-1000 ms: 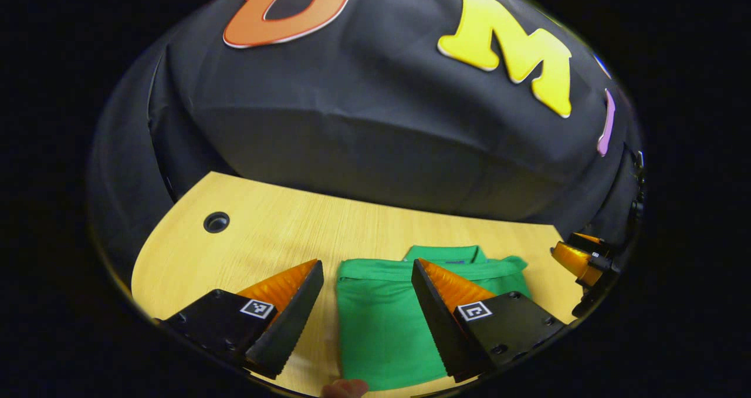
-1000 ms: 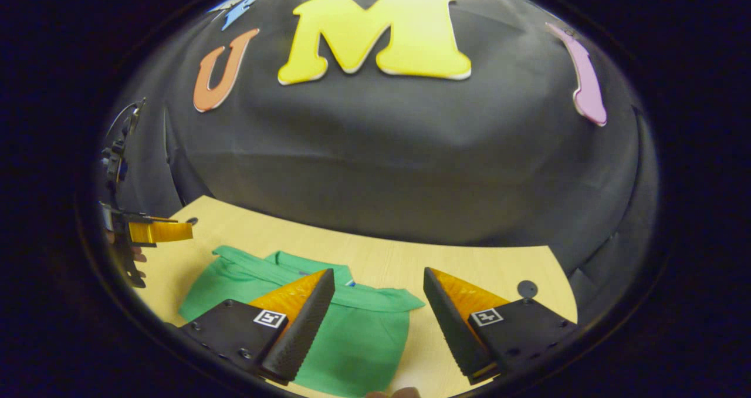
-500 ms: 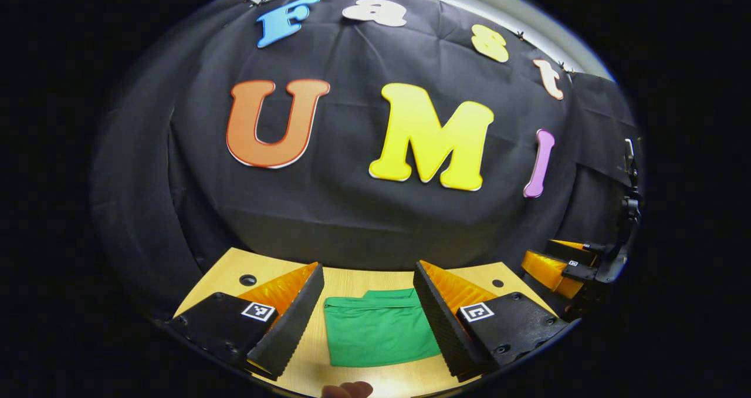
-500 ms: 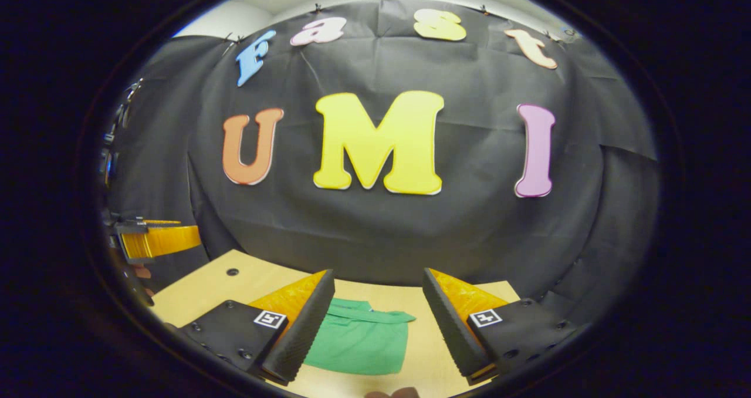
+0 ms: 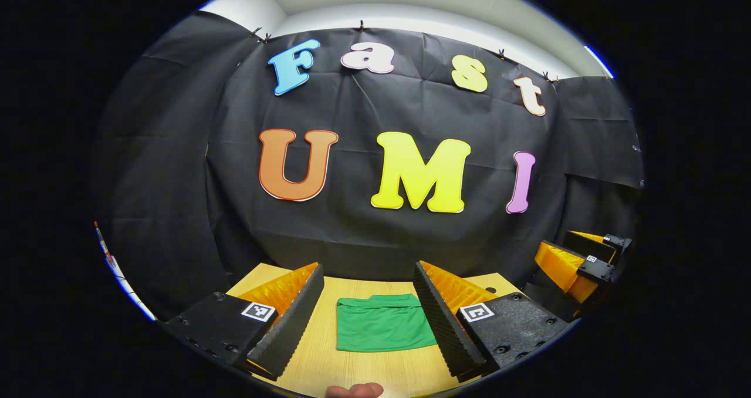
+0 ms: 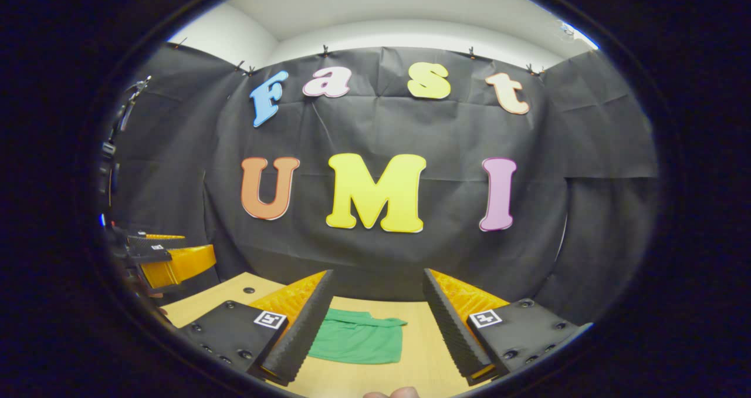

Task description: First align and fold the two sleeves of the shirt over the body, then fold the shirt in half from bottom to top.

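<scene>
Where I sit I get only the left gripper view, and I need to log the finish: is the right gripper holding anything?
Observer: No. In the right gripper view the right gripper is open, with nothing between its fingers.
Operator: My own finger covers the shirt's right side. Is it tidy there?
Observer: Mostly. The folded green shirt lies flat, but a strip along its far edge pokes out a little past the right side.
Operator: Anything else on the table?
Observer: Just a small round hole in the wooden table, toward its far left corner.
</scene>
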Available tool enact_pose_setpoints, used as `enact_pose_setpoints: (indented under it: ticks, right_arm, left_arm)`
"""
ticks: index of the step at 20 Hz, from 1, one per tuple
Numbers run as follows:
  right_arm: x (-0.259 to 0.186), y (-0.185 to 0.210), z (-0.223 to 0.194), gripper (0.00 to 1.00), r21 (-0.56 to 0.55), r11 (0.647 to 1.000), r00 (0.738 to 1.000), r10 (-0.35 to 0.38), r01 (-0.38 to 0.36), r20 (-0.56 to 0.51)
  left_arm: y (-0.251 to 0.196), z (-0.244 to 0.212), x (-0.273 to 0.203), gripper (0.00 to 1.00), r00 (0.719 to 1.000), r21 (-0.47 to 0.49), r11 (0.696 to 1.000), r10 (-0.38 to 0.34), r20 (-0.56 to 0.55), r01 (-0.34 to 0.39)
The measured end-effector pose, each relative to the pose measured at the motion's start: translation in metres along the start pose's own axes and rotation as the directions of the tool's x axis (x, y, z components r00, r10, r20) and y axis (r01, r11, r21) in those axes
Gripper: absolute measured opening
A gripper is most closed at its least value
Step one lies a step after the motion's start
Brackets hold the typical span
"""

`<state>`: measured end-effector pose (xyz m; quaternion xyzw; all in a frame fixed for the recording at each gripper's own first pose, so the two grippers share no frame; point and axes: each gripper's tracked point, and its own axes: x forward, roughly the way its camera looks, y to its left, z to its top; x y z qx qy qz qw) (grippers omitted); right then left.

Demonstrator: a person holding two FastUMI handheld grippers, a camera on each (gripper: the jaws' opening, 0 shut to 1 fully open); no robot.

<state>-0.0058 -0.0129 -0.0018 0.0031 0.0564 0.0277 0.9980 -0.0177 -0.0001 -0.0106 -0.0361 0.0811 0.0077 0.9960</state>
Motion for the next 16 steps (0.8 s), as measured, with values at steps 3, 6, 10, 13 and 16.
enact_pose_setpoints:
  ticks: [3,6,10,13,16]
  right_arm:
    - [-0.019,-0.010,-0.006,0.94,-0.008,0.999,0.999,-0.041,0.041,-0.001]
    - [-0.030,-0.009,-0.007,0.94,-0.009,0.999,0.999,-0.052,0.052,-0.002]
    - [-0.038,-0.002,-0.001,0.94,-0.022,0.999,0.999,-0.045,0.045,0.008]
    - [-0.036,0.005,0.003,0.97,-0.031,0.999,0.999,-0.031,0.032,0.013]
    - [-0.033,0.009,0.006,0.97,-0.034,0.999,1.000,-0.020,0.020,0.016]
  left_arm:
    - [-0.005,-0.003,-0.022,0.98,1.000,0.015,1.000,0.001,0.007,-0.001]
    - [-0.016,-0.004,-0.031,0.98,1.000,0.032,0.999,-0.023,0.003,0.023]
    - [-0.016,0.006,-0.036,0.98,0.999,0.046,0.999,-0.011,0.030,0.010]
    - [-0.018,0.010,-0.037,1.00,0.999,0.058,0.998,-0.010,0.041,0.007]
    - [-0.021,0.013,-0.036,0.88,0.999,0.075,0.997,-0.012,0.052,0.008]
